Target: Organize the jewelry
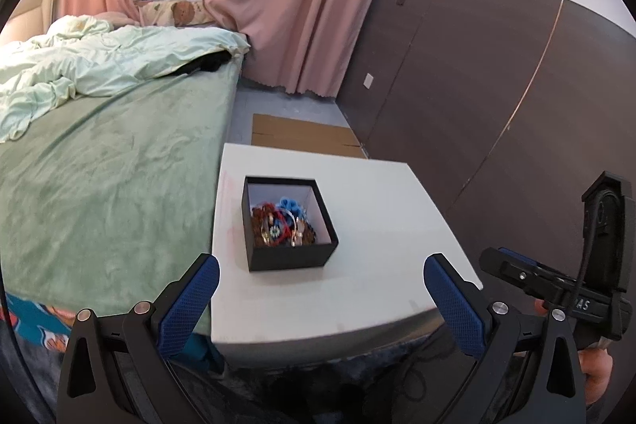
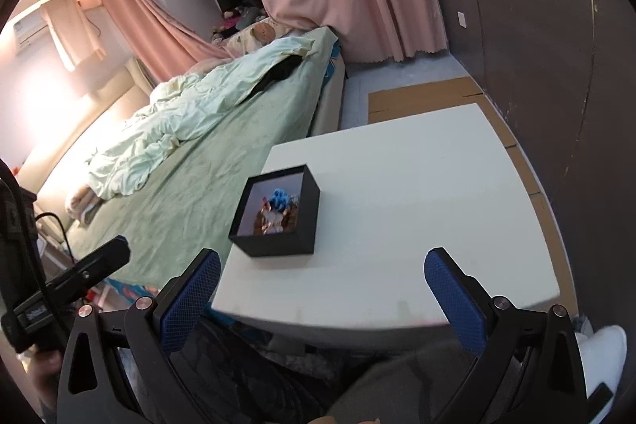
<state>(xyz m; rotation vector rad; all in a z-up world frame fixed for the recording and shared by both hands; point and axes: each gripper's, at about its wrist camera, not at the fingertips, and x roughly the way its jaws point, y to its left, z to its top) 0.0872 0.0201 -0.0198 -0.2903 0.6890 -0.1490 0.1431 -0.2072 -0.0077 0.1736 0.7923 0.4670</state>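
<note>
A bedroom with pink curtains [image 1: 302, 6] and a dark panelled wall [image 1: 497, 74] holds a white table [image 1: 377, 285] set just beside a bed [image 1: 119, 177]. On the table, toward its left side, sits a black box [image 1: 289, 223], open at the top and white inside. In it lies the jewelry [image 1: 284, 225]: a tangle of red, brown and blue pieces, too blurred to tell apart. The rest of the tabletop around the box is bare.

The left gripper [image 1: 320, 289] hangs at the table's near edge with its blue pads spread wide, nothing between them, apart from the box. The right gripper [image 2: 322, 289] sits likewise at the near edge, to the right of the box, its jaws fully apart and holding nothing.

Beyond the table, flat cardboard [image 1: 302, 134] lies on the floor. A pale green quilt [image 1: 99, 66] is rumpled at the far end of the bed. A white shoe [image 2: 604, 348] shows at the near right in the right wrist view.
</note>
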